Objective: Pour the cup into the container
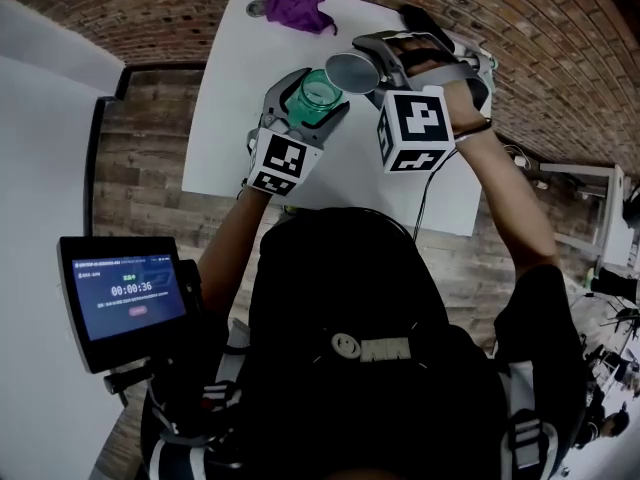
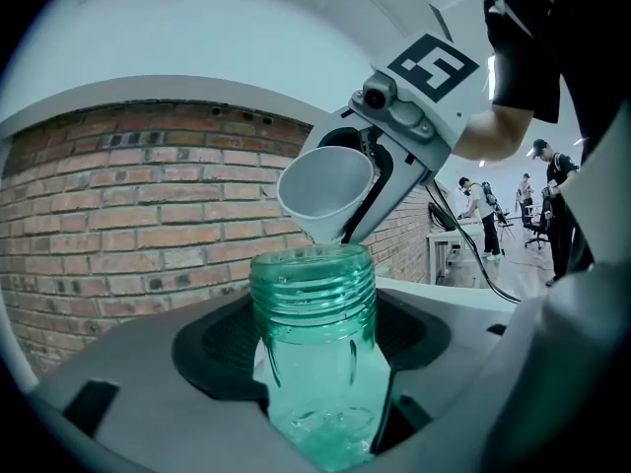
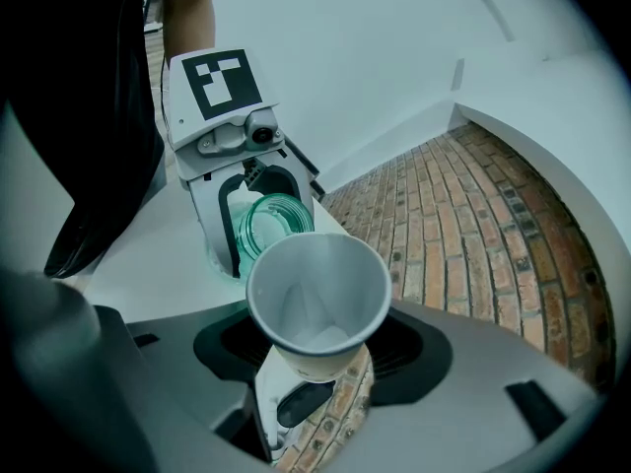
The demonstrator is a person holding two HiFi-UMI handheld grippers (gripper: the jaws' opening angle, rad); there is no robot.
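**Fingers gripping one cup (image 1: 350, 71) and one green container (image 1: 320, 95) above the counter (image 1: 225, 128)**

Head view: the left gripper (image 1: 312, 103) is clamping its fingers on the clear green container and holding it off the white counter. The right gripper (image 1: 372, 66) is holding the pale cup tipped, its mouth leaning toward the container's opening. One purple cloth (image 1: 297, 6) is lying at the counter's far edge. One screen (image 1: 125, 296) at the lower left is showing a timer reading 00:00:36; its smaller print is too blurred to read. Two marker cubes (image 1: 412, 128) are showing black-and-white squares.

Left gripper view: the fingers (image 2: 148, 402) are pressing on both sides of the container (image 2: 314, 304), which is standing upright with its threaded mouth open. The cup (image 2: 325, 190) is hanging with its lip just over that mouth; whether they are touching cannot be told. A brick wall (image 2: 118, 215) is running behind, and several people (image 2: 483, 210) are standing far off at the right.

Right gripper view: the fingers (image 3: 493, 382) are standing fairly wide, gripping the cup (image 3: 317, 294) near its base. The container (image 3: 274, 223) is sitting just beyond the cup's rim.
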